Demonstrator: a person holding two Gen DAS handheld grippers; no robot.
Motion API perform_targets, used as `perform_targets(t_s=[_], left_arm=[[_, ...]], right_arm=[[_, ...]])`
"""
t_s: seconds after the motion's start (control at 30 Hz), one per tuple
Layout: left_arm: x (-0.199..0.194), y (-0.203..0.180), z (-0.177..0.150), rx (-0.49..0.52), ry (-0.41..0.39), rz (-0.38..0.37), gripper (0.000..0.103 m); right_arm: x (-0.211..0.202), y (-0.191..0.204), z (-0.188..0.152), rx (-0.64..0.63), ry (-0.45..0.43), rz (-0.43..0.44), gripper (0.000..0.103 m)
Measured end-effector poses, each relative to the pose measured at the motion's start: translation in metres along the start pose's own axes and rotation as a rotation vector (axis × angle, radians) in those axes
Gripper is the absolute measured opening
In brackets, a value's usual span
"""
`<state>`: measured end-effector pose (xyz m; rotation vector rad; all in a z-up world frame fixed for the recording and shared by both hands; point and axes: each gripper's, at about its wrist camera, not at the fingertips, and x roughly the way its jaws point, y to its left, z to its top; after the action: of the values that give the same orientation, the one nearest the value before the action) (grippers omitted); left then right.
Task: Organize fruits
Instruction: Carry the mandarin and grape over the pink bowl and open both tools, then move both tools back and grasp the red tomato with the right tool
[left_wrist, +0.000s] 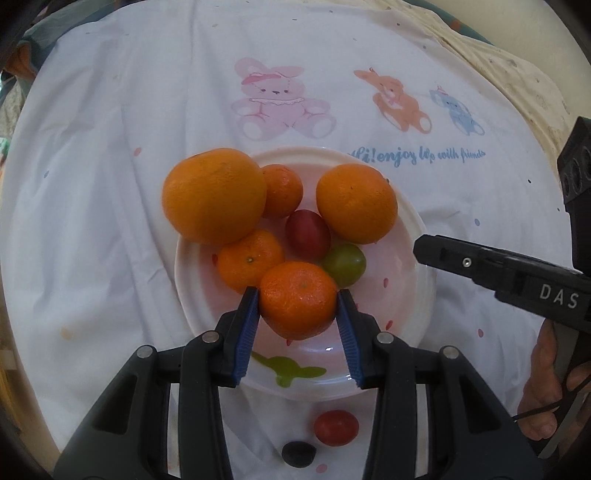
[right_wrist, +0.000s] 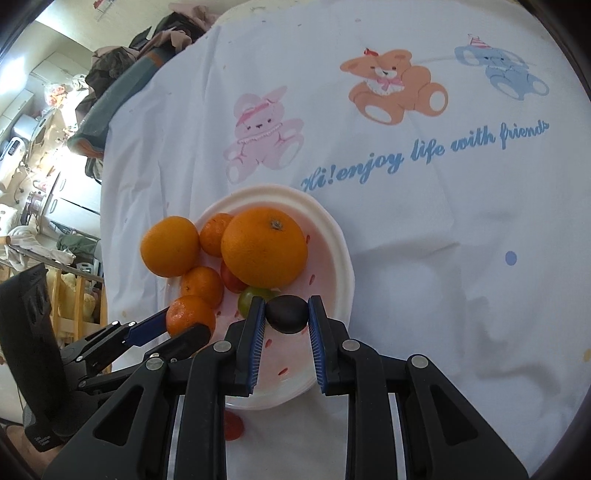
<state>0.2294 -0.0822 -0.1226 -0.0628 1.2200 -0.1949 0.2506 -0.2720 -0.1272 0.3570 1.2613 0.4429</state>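
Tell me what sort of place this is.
Probably a lived-in home room, not a lab. The plate of fruit sits on a white cloth printed with cartoon bears, clothes are heaped at its far edge, and cluttered household furniture fills the background.

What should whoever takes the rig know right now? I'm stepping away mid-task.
Left claw: shut on a mandarin, above the plate.
Right claw: shut on a dark fruit, also above the plate.
Done: oranges, two more mandarins, a red fruit and a green fruit sit on it, one orange at the rim.
Left: release both, then likely fetch the tomato and the other dark fruit from the cloth.
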Motion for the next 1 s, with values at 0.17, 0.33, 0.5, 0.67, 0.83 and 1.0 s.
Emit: perform_targets(t_s=[0.17,0.33,0.5,0.67,0.83,1.0], left_arm=[[0.004,0.001,0.002,0.006,0.005,-0.004,0.039],[0.006,-0.004,0.003,0.037,0.008,-0.004,0.039],[0.012,-0.006,0.000,0.057,0.039,0.003,0.039],[0.012,-0.008,-0.002,0.075,0.043,0.015,0.061],[0.004,-0.006,-0.003,0.064,0.006,0.003,0.092],[0.003,-0.006,-0.003,0.073,0.005,0.019,0.092]], right_arm=[[0.005,-0.008,-0.002,0.034,0.021,-0.007,0.025],[0.010,-0.015,-0.001,0.068,0.042,-0.004,0.025],[0.011,-0.015,0.000,0.071,0.042,-0.003,0.026],[0.008,-0.018,0.003,0.105,0.028,0.027,0.029],[0.001,-0.020,0.005,0.117,-0.004,0.053,0.049],[-0.005,-0.021,0.007,0.124,-0.019,0.051,0.050]])
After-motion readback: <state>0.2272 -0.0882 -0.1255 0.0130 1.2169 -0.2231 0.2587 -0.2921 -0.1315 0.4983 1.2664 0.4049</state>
